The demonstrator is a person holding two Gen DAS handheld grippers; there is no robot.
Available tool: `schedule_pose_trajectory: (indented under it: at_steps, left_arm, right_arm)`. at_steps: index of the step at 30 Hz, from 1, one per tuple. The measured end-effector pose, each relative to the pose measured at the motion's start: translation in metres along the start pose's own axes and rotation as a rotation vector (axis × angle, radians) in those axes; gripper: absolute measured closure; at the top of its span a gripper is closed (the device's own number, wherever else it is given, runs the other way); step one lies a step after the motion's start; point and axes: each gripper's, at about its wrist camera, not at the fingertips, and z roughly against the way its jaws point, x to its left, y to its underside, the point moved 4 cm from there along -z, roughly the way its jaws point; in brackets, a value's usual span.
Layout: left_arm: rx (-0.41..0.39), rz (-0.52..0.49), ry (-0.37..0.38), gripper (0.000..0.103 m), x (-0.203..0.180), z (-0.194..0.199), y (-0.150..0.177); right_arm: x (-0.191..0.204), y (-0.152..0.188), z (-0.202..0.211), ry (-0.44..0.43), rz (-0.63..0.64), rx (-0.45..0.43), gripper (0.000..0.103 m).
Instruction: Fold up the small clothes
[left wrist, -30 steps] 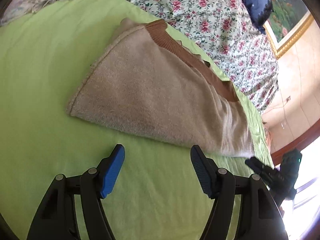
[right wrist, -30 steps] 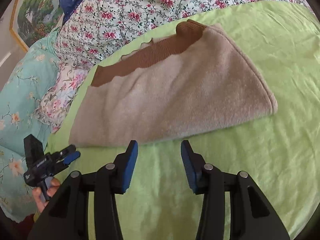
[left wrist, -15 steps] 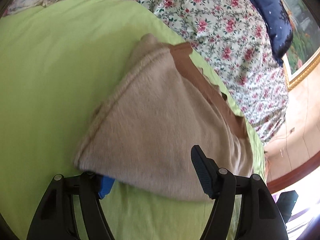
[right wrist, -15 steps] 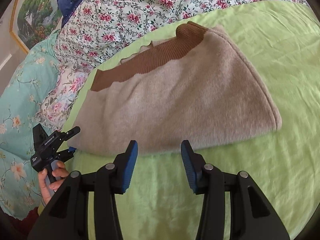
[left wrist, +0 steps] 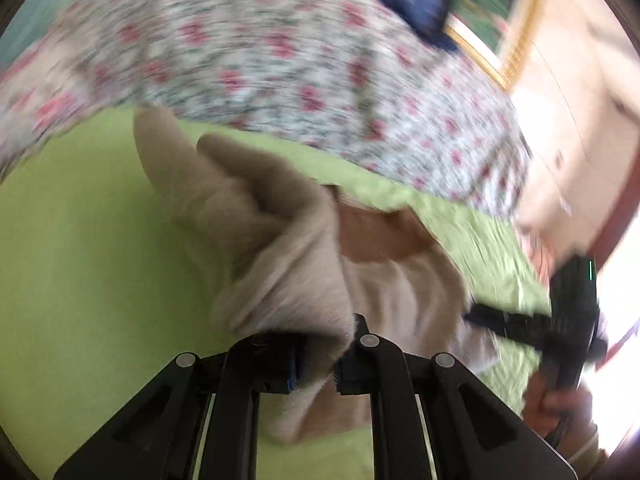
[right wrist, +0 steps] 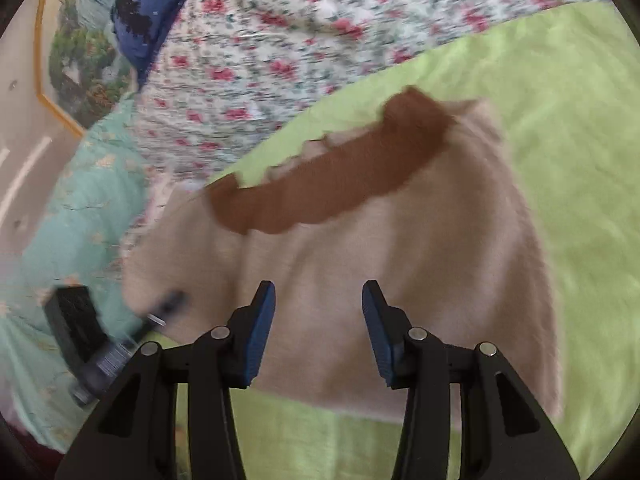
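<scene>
A beige knit garment [left wrist: 280, 240] with a brown ribbed band [right wrist: 332, 184] lies on the green sheet [left wrist: 80, 260]. My left gripper [left wrist: 320, 364] is closing tight on a bunched edge of it, and the cloth rises off the sheet in a folded ridge. In the right wrist view the garment [right wrist: 400, 260] spreads under my right gripper [right wrist: 318, 320], which hovers open over its near part, pads clear of the cloth. The right gripper [left wrist: 480, 316] shows blurred at the garment's right end, held by a hand [left wrist: 560, 404]. The left gripper [right wrist: 172, 300] is a blur at the garment's left corner.
A floral quilt [right wrist: 280, 40] borders the green sheet [right wrist: 580, 120] at the back. A navy pillow [right wrist: 148, 12] and a framed picture [right wrist: 80, 60] lie beyond it. Teal floral bedding [right wrist: 80, 220] sits left of the garment.
My left gripper moved onto the garment's near corner, shut on it and lifted it up and across. The right gripper advanced over the garment's near edge, still open.
</scene>
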Motion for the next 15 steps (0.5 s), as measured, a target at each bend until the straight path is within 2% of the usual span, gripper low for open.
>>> schedule_pose_trajectory:
  at_steps: [1, 3, 7, 10, 15]
  left_arm:
    - [0.014, -0.035, 0.007, 0.092, -0.013, -0.009, 0.004]
    - [0.052, -0.081, 0.018, 0.092, -0.031, -0.029, 0.014]
    - [0.124, -0.148, 0.012, 0.092, -0.047, -0.059, 0.036]
    - [0.128, -0.143, 0.021, 0.092, -0.045, -0.061, 0.039]
    - [0.12, -0.161, 0.03, 0.092, -0.045, -0.054, 0.04]
  right_arm:
    - [0.003, -0.006, -0.008, -0.032, -0.009, 0.024, 0.052]
    - [0.009, -0.015, -0.024, -0.035, -0.009, 0.061, 0.041]
    - [0.018, -0.025, -0.06, -0.116, -0.02, 0.138, 0.036]
    - [0.017, -0.034, -0.092, -0.09, -0.034, 0.179, 0.036]
    - [0.022, -0.054, -0.132, -0.158, -0.061, 0.19, 0.037]
